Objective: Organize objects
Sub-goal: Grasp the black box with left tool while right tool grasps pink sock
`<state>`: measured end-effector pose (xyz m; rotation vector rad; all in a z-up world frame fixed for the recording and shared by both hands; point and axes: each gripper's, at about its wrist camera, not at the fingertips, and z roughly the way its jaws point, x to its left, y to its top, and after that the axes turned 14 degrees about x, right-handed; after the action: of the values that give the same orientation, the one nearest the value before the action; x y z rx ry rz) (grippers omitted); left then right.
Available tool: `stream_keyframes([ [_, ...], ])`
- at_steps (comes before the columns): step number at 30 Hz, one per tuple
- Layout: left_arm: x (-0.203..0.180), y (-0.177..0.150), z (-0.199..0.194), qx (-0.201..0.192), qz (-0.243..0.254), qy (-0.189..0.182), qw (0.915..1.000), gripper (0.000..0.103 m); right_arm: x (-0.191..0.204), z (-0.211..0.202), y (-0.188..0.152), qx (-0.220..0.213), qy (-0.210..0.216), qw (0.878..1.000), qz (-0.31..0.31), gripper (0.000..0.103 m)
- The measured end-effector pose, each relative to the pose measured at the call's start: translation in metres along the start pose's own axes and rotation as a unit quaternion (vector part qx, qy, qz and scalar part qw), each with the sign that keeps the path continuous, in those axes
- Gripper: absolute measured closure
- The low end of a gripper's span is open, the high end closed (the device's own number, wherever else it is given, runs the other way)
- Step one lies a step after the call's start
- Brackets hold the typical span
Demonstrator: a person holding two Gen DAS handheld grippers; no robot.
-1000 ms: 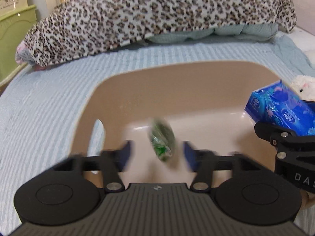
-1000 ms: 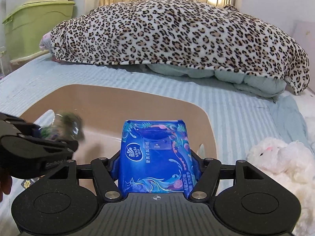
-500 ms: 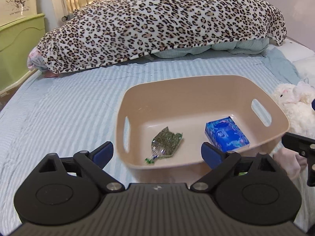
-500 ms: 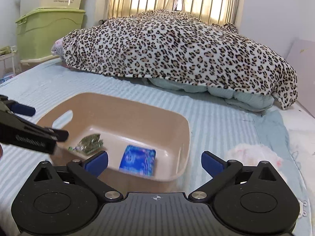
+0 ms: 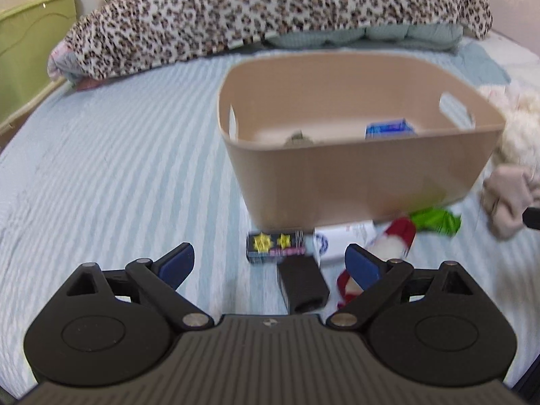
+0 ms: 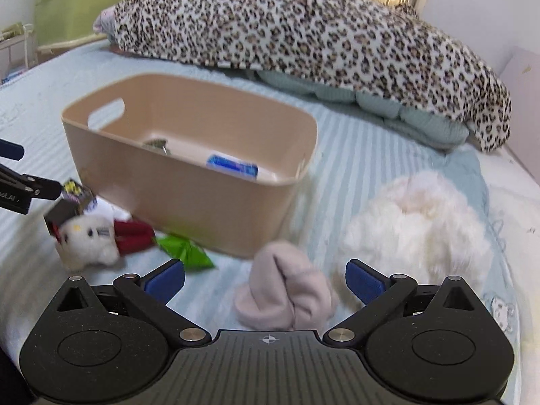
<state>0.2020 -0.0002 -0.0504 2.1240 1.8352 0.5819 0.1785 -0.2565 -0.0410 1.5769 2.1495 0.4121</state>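
A tan plastic bin [image 5: 364,182] [image 6: 209,202] sits on the striped bed and holds a blue tissue pack [image 6: 233,167] [image 5: 388,128] and a green snack bag [image 5: 298,140]. My left gripper [image 5: 270,263] is open and empty, low over a black box [image 5: 302,285] and a small star-printed box [image 5: 273,246] in front of the bin. My right gripper [image 6: 265,278] is open and empty, just above a pink folded cloth [image 6: 287,290]. A red-and-white plush toy [image 6: 91,236] and a green packet [image 6: 185,249] lie beside the bin.
A large white fluffy plush [image 6: 418,226] lies right of the bin. A leopard-print blanket [image 6: 303,30] is heaped across the far side of the bed. Green storage boxes [image 6: 84,0] stand at the far left. A white carton [image 5: 344,239] lies under the bin's front edge.
Both grippers have let go of their items, which now lie in the bin. Both have pulled back and dropped low toward the loose objects in front of the bin.
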Motion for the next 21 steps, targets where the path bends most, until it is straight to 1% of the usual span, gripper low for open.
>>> stream_keyframes([
  [2, -0.001, -0.004, 0.009, 0.008, 0.005, -0.002, 1.0000, 0.007, -0.004, 0.011, -0.005, 0.010, 0.004, 1.000, 0.008, 0.000],
  [7, -0.006, -0.009, 0.028, 0.024, 0.008, 0.011, 0.9996, 0.007, -0.015, 0.039, -0.016, 0.031, 0.014, 0.999, 0.039, 0.000],
  [10, -0.007, -0.012, 0.036, 0.028, 0.008, 0.018, 0.9994, 0.008, -0.019, 0.052, -0.019, 0.035, 0.011, 0.998, 0.050, 0.000],
  [11, -0.007, -0.012, 0.039, 0.031, 0.007, 0.015, 0.9994, 0.009, -0.020, 0.056, -0.019, 0.036, 0.010, 0.998, 0.054, 0.000],
  [12, -0.006, -0.011, 0.041, 0.034, 0.004, 0.011, 0.9994, 0.009, -0.021, 0.060, -0.019, 0.036, 0.012, 0.997, 0.060, 0.001],
  [13, -0.005, -0.011, 0.042, 0.036, 0.000, 0.007, 0.9993, 0.010, -0.023, 0.063, -0.018, 0.037, 0.016, 0.997, 0.066, 0.005],
  [14, -0.003, -0.011, 0.043, 0.037, -0.004, 0.000, 0.9993, 0.015, -0.024, 0.067, -0.017, 0.039, 0.022, 0.996, 0.071, 0.014],
  [15, -0.001, -0.010, 0.044, 0.040, -0.009, -0.009, 0.9991, 0.023, -0.025, 0.069, -0.017, 0.041, 0.028, 0.996, 0.076, 0.017],
  [16, 0.001, -0.009, 0.046, 0.047, -0.013, -0.019, 0.9987, 0.026, -0.025, 0.072, -0.018, 0.041, 0.036, 0.995, 0.081, 0.023],
  [17, 0.003, -0.009, 0.047, 0.054, -0.015, -0.028, 0.9980, 0.033, -0.025, 0.073, -0.019, 0.039, 0.039, 0.995, 0.084, 0.031],
  [18, 0.005, -0.009, 0.049, 0.061, -0.017, -0.038, 0.9973, 0.044, -0.023, 0.073, -0.020, 0.037, 0.037, 0.995, 0.085, 0.033],
  [19, 0.005, -0.010, 0.050, 0.065, -0.016, -0.042, 0.9969, 0.048, -0.021, 0.073, -0.021, 0.035, 0.034, 0.995, 0.083, 0.038],
  [20, 0.005, -0.011, 0.050, 0.065, -0.012, -0.041, 0.9970, 0.055, -0.019, 0.073, -0.021, 0.032, 0.032, 0.996, 0.080, 0.044],
  [21, 0.004, -0.011, 0.050, 0.061, -0.007, -0.041, 0.9973, 0.063, -0.019, 0.072, -0.022, 0.030, 0.030, 0.996, 0.077, 0.047],
])
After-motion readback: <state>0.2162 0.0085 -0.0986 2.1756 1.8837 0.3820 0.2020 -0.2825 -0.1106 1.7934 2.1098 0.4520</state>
